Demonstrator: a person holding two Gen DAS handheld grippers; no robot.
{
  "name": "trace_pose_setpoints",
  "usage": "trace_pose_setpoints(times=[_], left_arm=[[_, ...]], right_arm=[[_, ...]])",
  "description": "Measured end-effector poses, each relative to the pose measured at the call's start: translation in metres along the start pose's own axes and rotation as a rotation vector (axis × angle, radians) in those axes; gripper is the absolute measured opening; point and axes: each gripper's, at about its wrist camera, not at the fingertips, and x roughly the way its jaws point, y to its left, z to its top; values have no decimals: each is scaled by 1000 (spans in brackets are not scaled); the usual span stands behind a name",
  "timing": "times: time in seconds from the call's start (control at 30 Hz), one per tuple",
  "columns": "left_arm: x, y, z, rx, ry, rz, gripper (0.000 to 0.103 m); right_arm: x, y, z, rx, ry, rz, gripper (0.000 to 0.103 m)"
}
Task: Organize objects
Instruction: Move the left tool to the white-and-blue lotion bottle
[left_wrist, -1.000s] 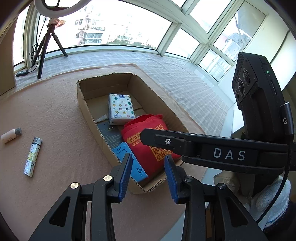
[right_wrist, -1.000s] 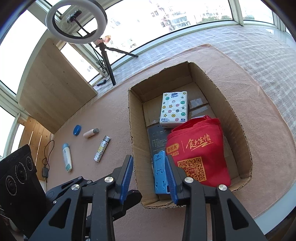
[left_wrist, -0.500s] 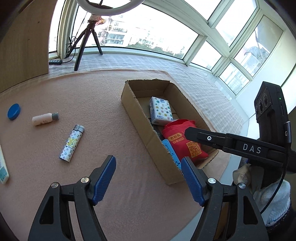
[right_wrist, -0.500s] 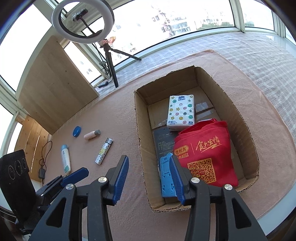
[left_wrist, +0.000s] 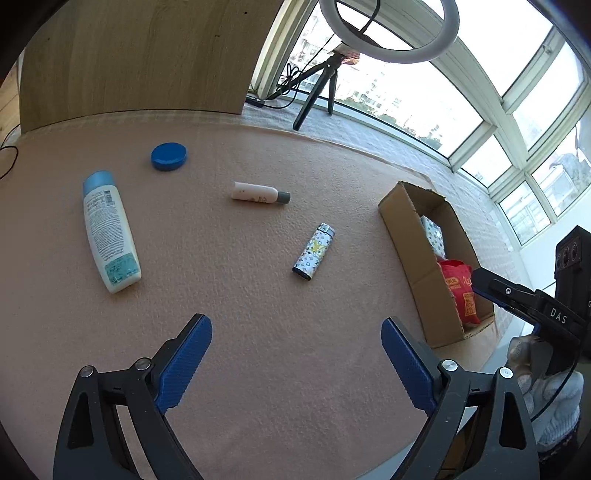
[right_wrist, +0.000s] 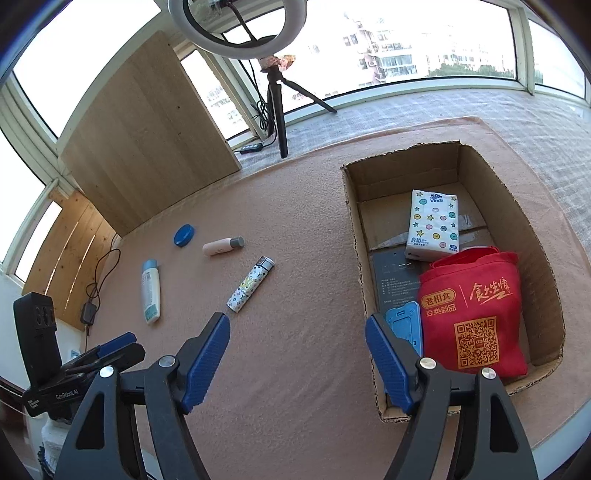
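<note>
Lighter (left_wrist: 314, 252) lies ahead of the left hand-held gripper (left_wrist: 296, 363), its jaws spread wide.

You are looking at a matt, rough felt-like table (left_wrist: 258, 332), a raw corrugated cardboard box (right_wrist: 354, 236), a glossy printed lighter (left_wrist: 314, 252), a smooth plastic bottle (left_wrist: 109, 230), a red cloth bag (right_wrist: 472, 306) and a wood-grain panel (left_wrist: 140, 55).

Both the left gripper (left_wrist: 296, 363) and the right gripper (right_wrist: 297, 360) have black angular arms, silver screws and ribbed blue pads (left_wrist: 183, 363). White lettering "DAS" marks the right gripper's side, below its black camera block (left_wrist: 573, 271).
</note>
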Motion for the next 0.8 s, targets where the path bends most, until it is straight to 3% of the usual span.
trace_pose_setpoints(times=[0.2, 0.5, 0.8], left_arm=[[-22, 51, -17, -81, -11, 70, 95], [-41, 99, -38, -156, -20, 182, 95], [-47, 122, -40, -215, -53, 171, 95]], right_arm=[[10, 22, -8, -47, 21, -13, 72], [23, 52, -17, -85, 39, -22, 72], [34, 73, -23, -86, 51, 1, 72]])
